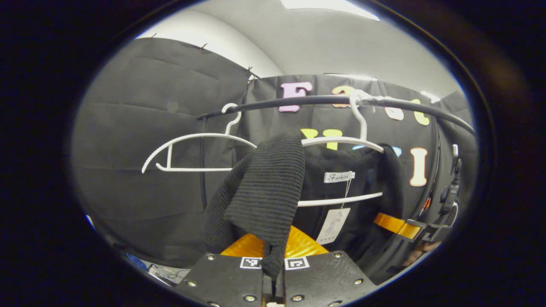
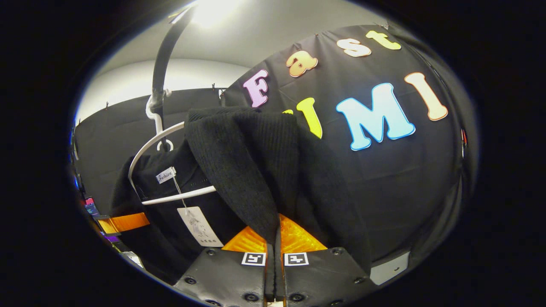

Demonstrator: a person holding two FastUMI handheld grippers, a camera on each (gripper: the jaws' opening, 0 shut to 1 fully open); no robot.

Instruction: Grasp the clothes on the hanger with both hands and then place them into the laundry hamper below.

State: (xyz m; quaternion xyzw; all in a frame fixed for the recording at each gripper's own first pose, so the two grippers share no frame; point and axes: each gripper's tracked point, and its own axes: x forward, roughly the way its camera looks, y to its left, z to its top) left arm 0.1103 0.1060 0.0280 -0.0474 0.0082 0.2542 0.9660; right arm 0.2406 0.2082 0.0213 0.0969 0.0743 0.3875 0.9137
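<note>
Knitwear hangs between both tools: the black sweater (image 1: 264,187) is still draped on its white hanger (image 1: 341,140) under the dark rail (image 1: 315,100). In the left gripper view the left tool (image 1: 273,273) is pinching a fold of the sweater's near shoulder. In the right gripper view the right tool (image 2: 275,260) is pressed together on the opposite shoulder. An empty white hanger (image 1: 192,153) hangs beside it. A paper tag (image 2: 198,226) dangles from the collar.

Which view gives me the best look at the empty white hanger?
The left gripper view: the empty hanger hangs whole on the rail, beside the black sweater. The right gripper view gives just a small white hook at the rail, possibly its hook.
</note>
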